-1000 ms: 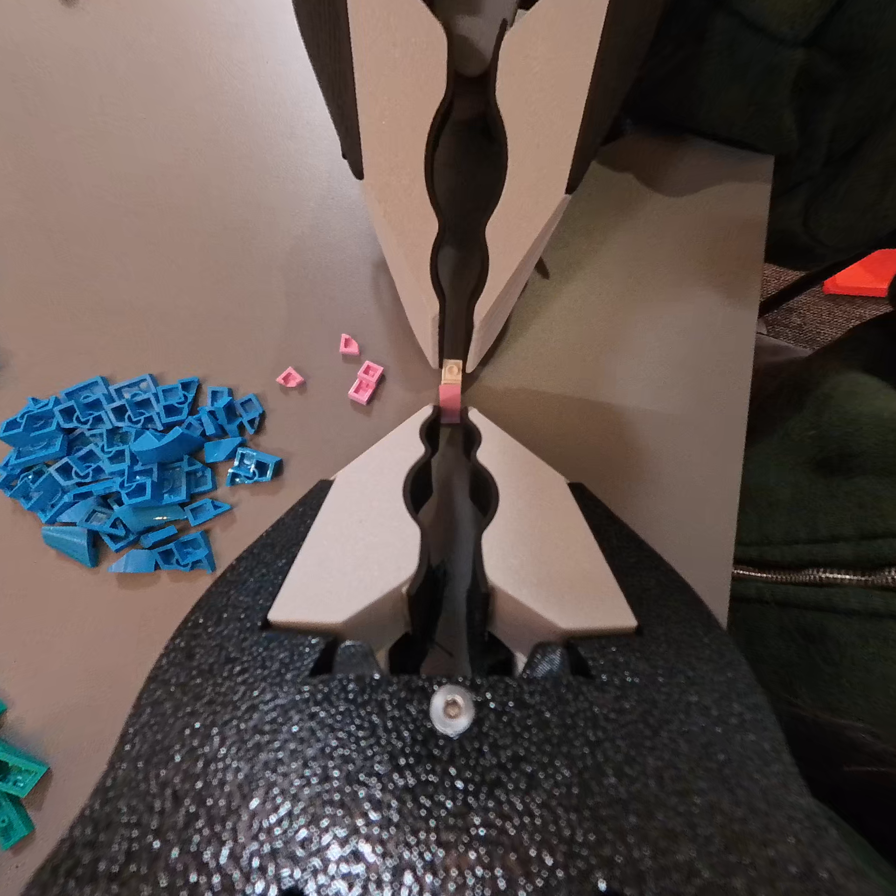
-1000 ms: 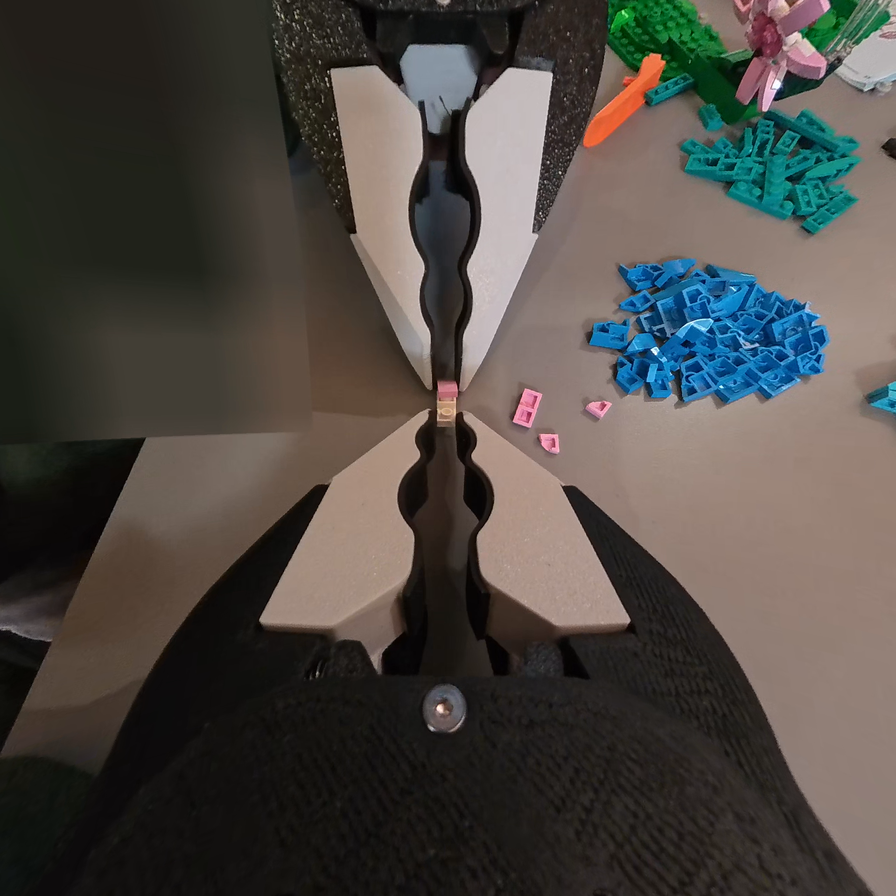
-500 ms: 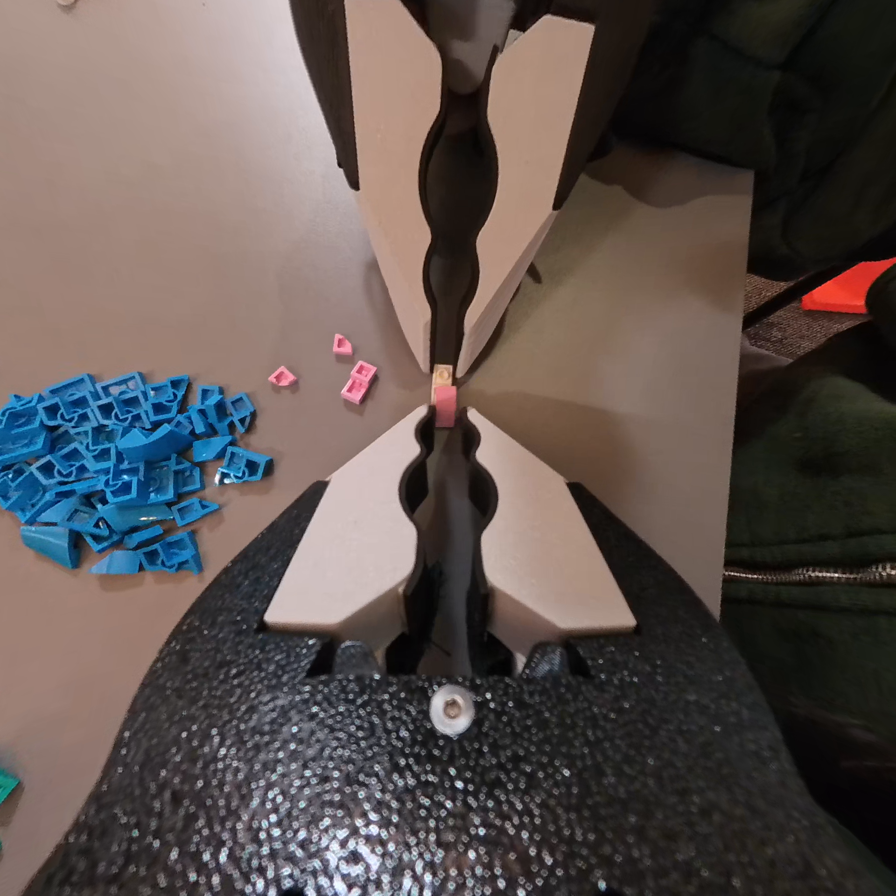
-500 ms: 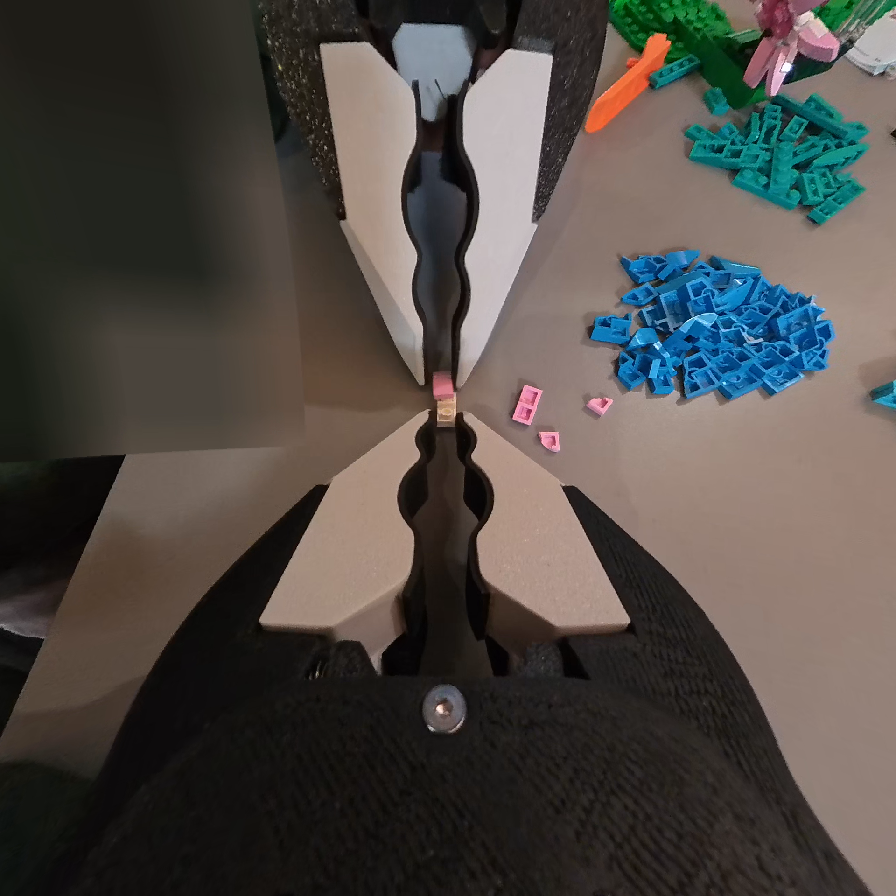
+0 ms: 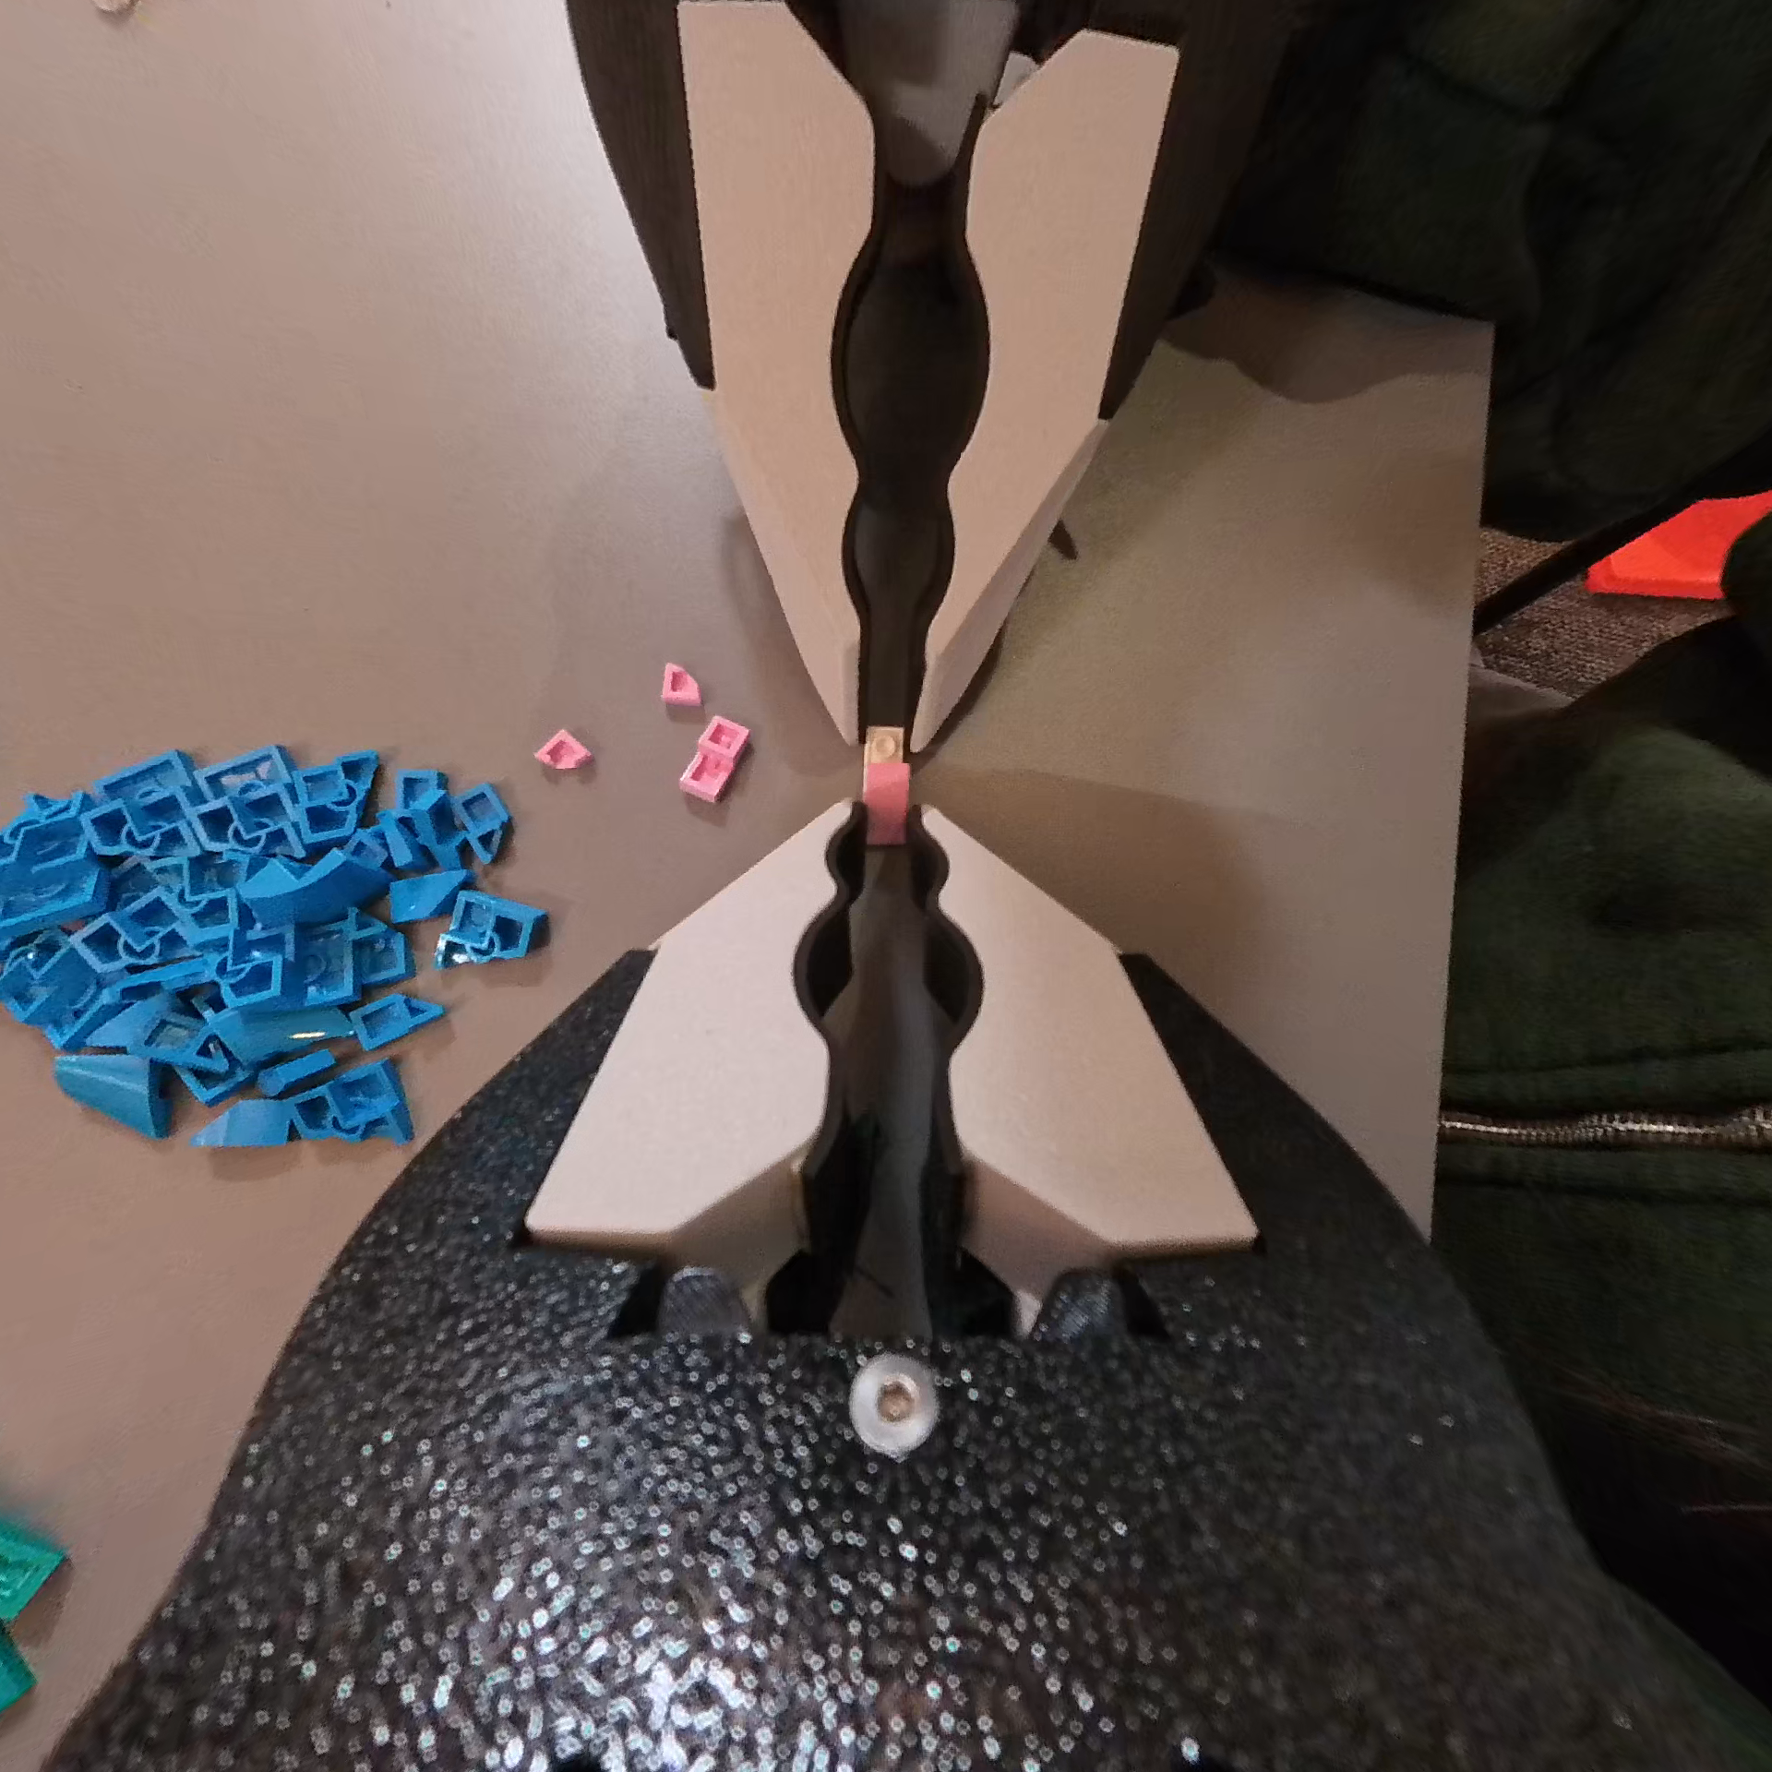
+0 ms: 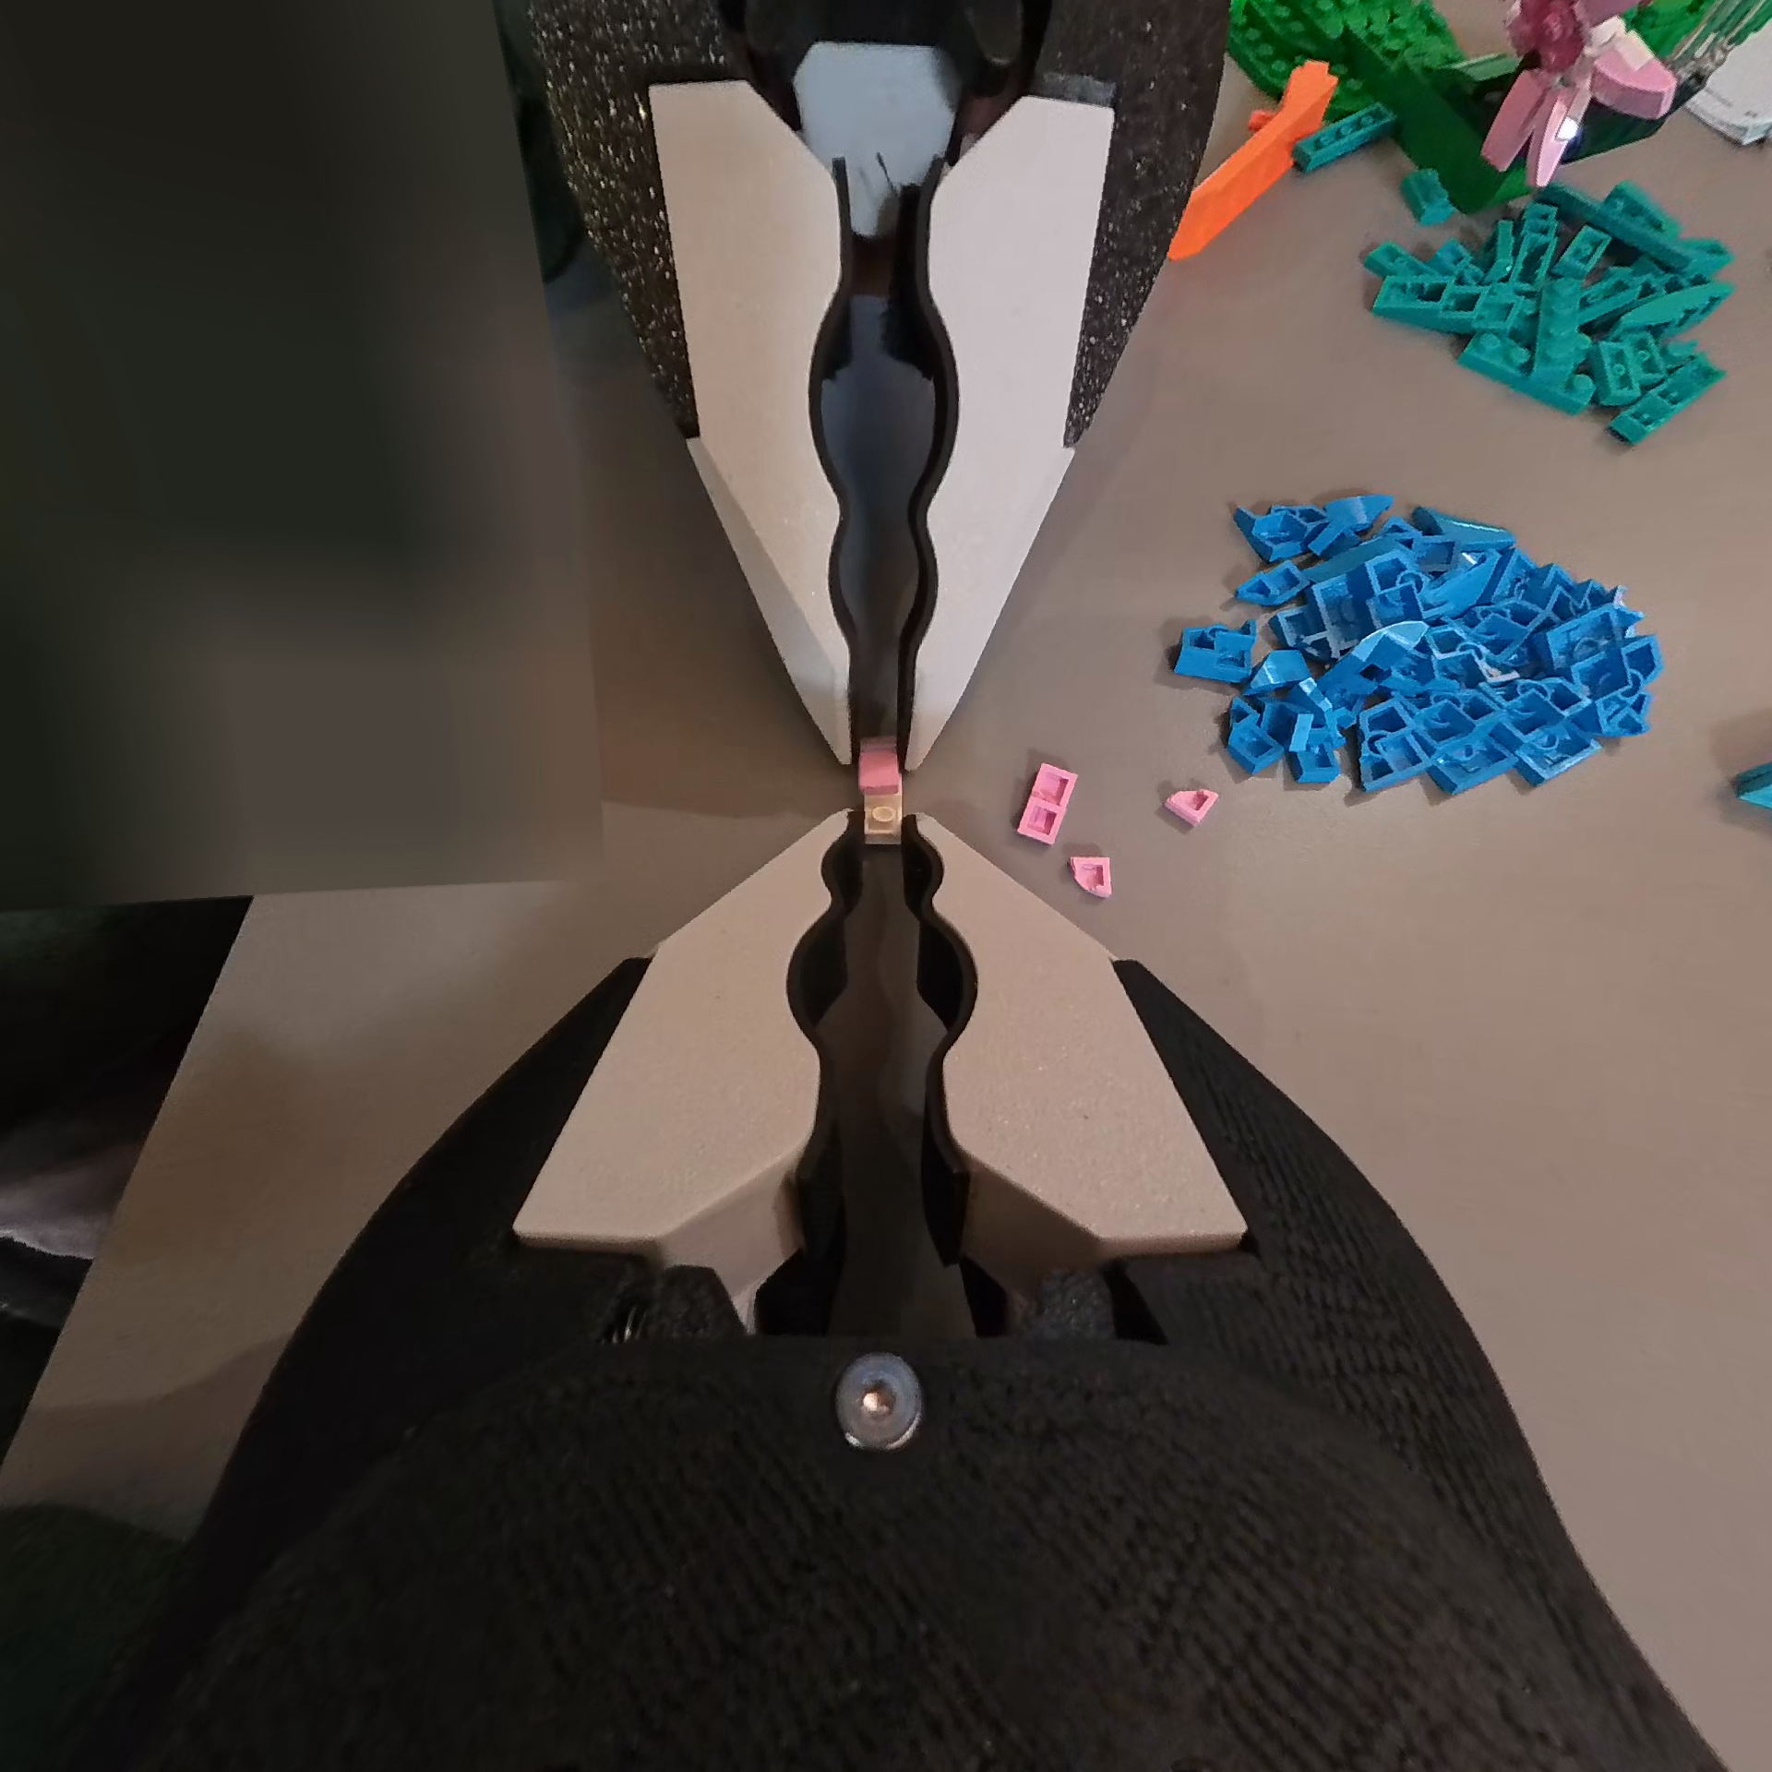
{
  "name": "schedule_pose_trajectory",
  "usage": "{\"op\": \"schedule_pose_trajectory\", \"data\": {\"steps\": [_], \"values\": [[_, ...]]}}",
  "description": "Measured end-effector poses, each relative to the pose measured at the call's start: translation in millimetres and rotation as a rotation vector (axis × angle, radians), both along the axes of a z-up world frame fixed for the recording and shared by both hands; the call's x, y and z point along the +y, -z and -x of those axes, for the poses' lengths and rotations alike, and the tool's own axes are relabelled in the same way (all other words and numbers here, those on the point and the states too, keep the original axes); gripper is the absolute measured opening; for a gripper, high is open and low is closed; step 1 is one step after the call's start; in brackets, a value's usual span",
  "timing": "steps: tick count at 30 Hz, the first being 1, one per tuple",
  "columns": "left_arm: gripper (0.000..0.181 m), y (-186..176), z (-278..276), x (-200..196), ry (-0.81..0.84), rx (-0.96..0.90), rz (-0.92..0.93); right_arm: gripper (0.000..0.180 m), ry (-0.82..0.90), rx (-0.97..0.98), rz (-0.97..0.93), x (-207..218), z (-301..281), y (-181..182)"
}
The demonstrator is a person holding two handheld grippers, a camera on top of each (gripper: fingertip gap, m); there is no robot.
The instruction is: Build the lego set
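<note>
A pink brick (image 5: 884,807) is pinched by the left hand-held gripper (image 5: 884,827), a tan piece (image 6: 881,827) by the right hand-held gripper (image 6: 881,836), tips facing and the two pieces touching; loose pink pieces (image 6: 1047,804) and a blue pile (image 6: 1429,662) are seen beside them on the tabletop (image 6: 1342,959).

Our left gripper (image 5: 884,823), beige wedge fingers on a speckled black body, is clamped tight on a small pink brick (image 5: 884,810). Our right gripper (image 6: 882,827), same fingers w/ black ribbed body, pinches a tan stud piece (image 6: 881,825), tips meeting nose-to-nose.

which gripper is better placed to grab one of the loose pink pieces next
Neither is free: the left gripper is shut on the pink piece, the right gripper on the tan piece. Once joined, probably whichever lets go.
</note>
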State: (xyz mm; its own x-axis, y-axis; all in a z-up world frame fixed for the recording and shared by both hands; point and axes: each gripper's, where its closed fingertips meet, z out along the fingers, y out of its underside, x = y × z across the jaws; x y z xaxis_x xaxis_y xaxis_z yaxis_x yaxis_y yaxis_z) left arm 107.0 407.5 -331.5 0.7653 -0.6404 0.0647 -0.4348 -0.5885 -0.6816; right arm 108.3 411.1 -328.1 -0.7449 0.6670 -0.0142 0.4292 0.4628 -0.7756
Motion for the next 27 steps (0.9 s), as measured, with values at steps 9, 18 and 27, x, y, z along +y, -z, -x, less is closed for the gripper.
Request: {"op": "schedule_pose_trajectory", "data": {"steps": [9, 18, 27], "values": [[0.007, 0.0, -0.6, -0.5, 0.0, -0.009, 0.001, 0.006, 0.001, -0.006, -0.005, -0.1, 0.1, 1.4], [0.008, 0.0, 1.7, -2.4, -0.004, -0.004, -0.006, 0.006, -0.007, -0.005, -0.006, -1.8, -0.7, 1.5], [0.006, 0.1, 1.6, -2.7, 0.003, -0.003, 0.002, 0.006, -0.011, -0.005, -0.006, -2.9, -0.3, 1.5]]}}
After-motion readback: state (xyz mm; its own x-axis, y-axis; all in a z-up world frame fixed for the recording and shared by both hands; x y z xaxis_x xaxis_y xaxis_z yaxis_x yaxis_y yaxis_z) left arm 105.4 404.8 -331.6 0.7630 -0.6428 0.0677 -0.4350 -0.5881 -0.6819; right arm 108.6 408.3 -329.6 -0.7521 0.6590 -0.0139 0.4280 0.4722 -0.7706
